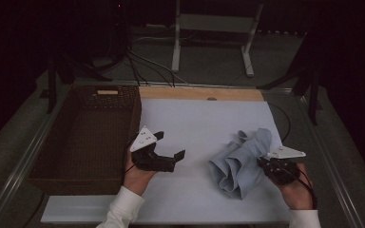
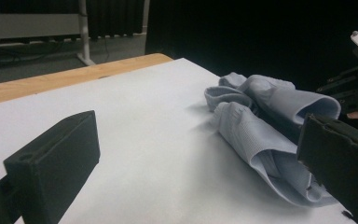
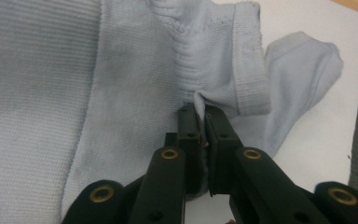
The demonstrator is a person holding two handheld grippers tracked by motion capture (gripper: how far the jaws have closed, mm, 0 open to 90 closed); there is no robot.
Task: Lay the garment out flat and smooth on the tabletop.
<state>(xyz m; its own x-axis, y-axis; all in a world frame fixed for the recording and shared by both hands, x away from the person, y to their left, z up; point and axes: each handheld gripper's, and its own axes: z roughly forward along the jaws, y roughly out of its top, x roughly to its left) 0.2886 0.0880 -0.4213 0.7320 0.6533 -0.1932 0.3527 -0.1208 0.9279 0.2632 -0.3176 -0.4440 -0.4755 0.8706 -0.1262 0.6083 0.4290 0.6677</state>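
1. Right gripper (image 3: 200, 114) has its two black jaws pinched together on a fold of the pale blue garment (image 3: 121, 84), the cloth squeezed up between the pads near a ribbed hem.
2. Left gripper (image 1: 168, 145) hovers over the white board (image 1: 195, 118) with its jaws spread wide and nothing between them; in the left gripper view the two pads stand far apart at the bottom corners.
3. In the high view, the garment (image 1: 240, 159) lies crumpled in soft rolls on the right part of the board, near its right edge, with the right gripper (image 1: 266, 164) touching its right side.
4. Left of the board stands a dark woven basket (image 1: 88, 137), its right wall just beside the left gripper.
5. A strip of bare wooden tabletop (image 1: 199, 92) shows beyond the board's far edge.
6. Each gripper carries a grey three-cornered plate, and white sleeves (image 1: 121, 209) enter from the bottom.
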